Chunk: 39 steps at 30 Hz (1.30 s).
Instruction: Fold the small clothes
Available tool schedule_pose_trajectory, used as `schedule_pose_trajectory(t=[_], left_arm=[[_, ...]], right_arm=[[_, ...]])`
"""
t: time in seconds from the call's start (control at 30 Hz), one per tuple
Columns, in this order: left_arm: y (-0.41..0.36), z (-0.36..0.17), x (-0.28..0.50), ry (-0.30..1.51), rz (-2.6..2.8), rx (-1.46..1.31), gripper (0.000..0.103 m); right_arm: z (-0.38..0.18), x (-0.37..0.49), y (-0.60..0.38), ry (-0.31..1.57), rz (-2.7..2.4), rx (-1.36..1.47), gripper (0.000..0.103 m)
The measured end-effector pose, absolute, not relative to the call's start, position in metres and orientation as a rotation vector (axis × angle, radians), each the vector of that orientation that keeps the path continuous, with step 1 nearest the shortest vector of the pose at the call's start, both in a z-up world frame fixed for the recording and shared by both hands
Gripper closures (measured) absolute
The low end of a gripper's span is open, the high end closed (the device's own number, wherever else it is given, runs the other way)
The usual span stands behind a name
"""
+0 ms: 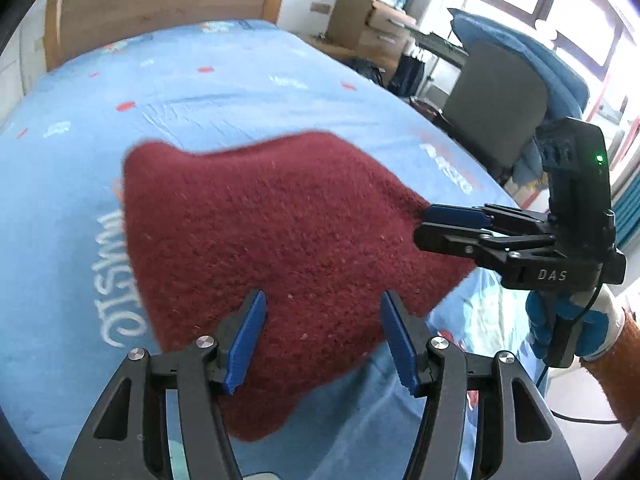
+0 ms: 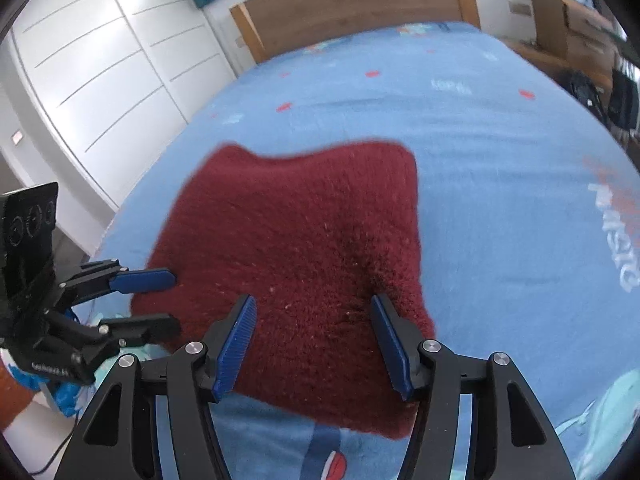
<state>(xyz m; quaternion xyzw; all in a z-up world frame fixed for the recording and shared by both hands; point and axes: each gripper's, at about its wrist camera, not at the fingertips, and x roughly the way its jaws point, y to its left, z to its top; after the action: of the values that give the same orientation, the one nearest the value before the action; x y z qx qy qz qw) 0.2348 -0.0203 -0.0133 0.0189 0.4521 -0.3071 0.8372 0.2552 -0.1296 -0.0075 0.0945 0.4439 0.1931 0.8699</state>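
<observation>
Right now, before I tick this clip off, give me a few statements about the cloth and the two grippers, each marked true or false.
1. The red cloth lies on a blue bedsheet. True.
2. The left gripper is shut on the cloth. False: its fingers stand wide apart over the cloth and pinch nothing.
3. The right gripper is open. True.
4. The headboard is white metal. False: it is brown wood.
5. The cloth is draped over the chair. False: it is on the bed.
</observation>
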Motion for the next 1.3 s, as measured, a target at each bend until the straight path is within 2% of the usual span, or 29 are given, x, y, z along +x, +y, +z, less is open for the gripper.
schedule_pose_trajectory(t=[0.17, 0.43, 0.7, 0.77, 0.8, 0.87, 1.1, 1.2, 1.3], left_arm=[[-0.018, -0.021, 0.241, 0.955, -0.606, 0.117, 0.05], [-0.016, -0.052, 0.232, 0.998, -0.619, 0.051, 0.05], [0.0, -0.027, 0.242, 0.998, -0.601, -0.049, 0.048], [0.016, -0.017, 0.243, 0.965, -0.568, -0.091, 0.044], [0.023, -0.014, 0.246, 0.949, -0.539, -0.1, 0.039], [0.039, -0.014, 0.258, 0.948, -0.493, -0.141, 0.036], [0.061, -0.046, 0.293, 1.069, -0.486, -0.28, 0.034], [0.059, -0.063, 0.3, 1.117, -0.532, -0.313, 0.026], [0.062, -0.077, 0.307, 1.142, -0.573, -0.399, 0.022]], right_arm=[[-0.003, 0.275, -0.12, 0.909, 0.38, 0.156, 0.042], [-0.047, 0.273, -0.118, 0.978, 0.349, 0.208, 0.04], [-0.034, 0.273, -0.126, 1.022, 0.351, 0.222, 0.04], [-0.023, 0.273, -0.129, 1.007, 0.33, 0.231, 0.04], [-0.018, 0.272, -0.133, 0.992, 0.319, 0.239, 0.035], [-0.012, 0.275, -0.139, 0.978, 0.287, 0.253, 0.025], [-0.048, 0.305, -0.137, 1.141, 0.341, 0.303, 0.022], [-0.065, 0.311, -0.138, 1.195, 0.373, 0.342, 0.018], [-0.08, 0.316, -0.147, 1.227, 0.415, 0.438, 0.018]])
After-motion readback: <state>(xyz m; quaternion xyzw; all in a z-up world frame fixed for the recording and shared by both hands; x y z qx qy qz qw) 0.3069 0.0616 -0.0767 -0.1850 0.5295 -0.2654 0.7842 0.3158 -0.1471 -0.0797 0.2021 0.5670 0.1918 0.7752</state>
